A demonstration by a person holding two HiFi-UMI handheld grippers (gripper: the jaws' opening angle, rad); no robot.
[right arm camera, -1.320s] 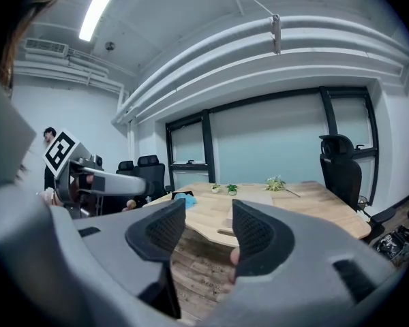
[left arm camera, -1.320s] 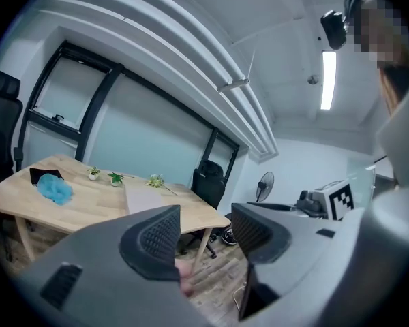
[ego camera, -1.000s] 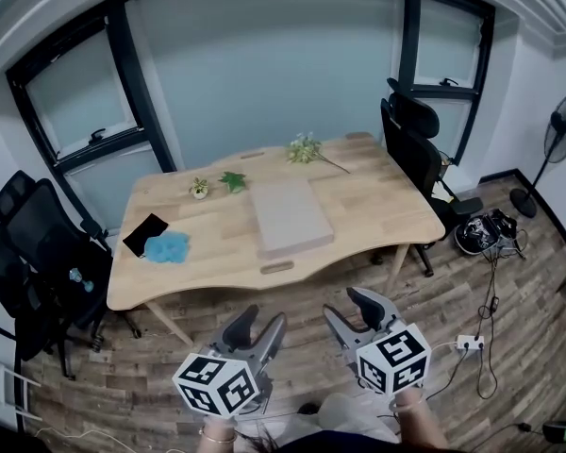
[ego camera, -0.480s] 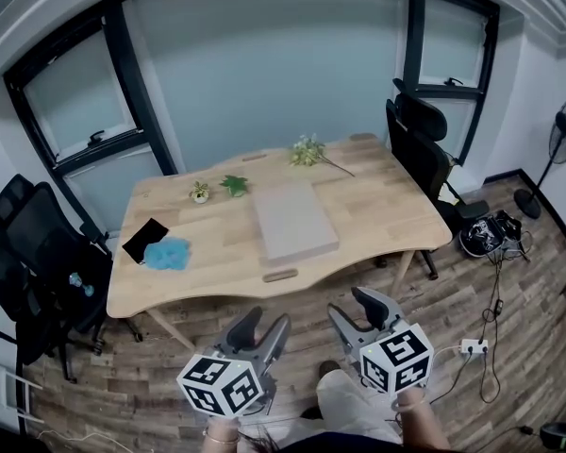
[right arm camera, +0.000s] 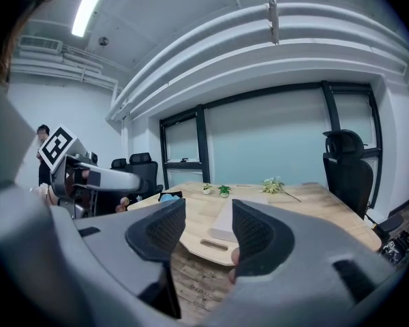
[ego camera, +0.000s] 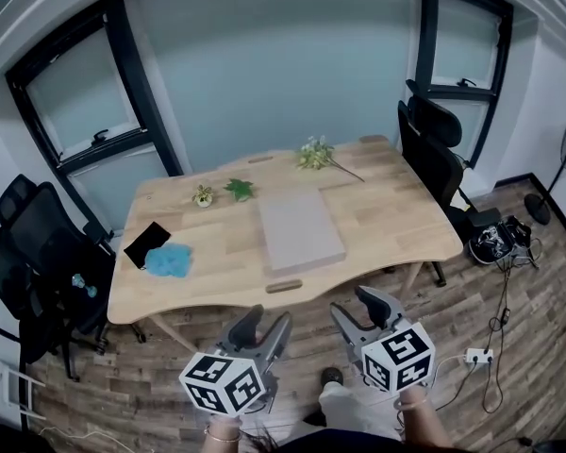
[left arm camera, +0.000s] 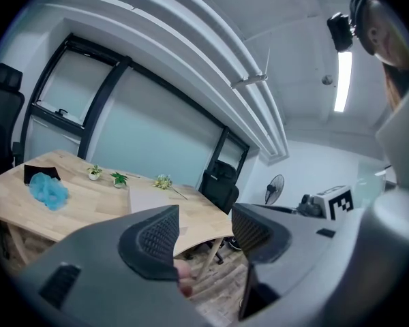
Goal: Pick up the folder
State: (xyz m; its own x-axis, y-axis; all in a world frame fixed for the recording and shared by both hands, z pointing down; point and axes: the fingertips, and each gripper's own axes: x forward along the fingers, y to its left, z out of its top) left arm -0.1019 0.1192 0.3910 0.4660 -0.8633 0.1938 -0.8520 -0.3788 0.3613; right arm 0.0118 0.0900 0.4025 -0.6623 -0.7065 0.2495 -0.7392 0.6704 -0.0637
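A flat grey folder (ego camera: 300,229) lies in the middle of the wooden table (ego camera: 387,210); it also shows pale in the left gripper view (left arm camera: 150,199) and in the right gripper view (right arm camera: 230,223). My left gripper (ego camera: 265,324) hovers over the floor in front of the table's near edge, jaws open and empty. My right gripper (ego camera: 356,305) is beside it, also short of the table, open with nothing between its pads. Both point toward the table.
On the table's left lie a blue fluffy cloth (ego camera: 169,260) and a black pouch (ego camera: 144,243); small plants (ego camera: 236,189) and a flower sprig (ego camera: 319,153) stand at the back. Black office chairs stand at the left (ego camera: 38,253) and right (ego camera: 439,163). Cables and a power strip (ego camera: 478,356) lie on the floor.
Both grippers have drifted forward toward the table together; the table and folder sit slightly lower and nearer in the head view. The jaws have kept the same spacing.
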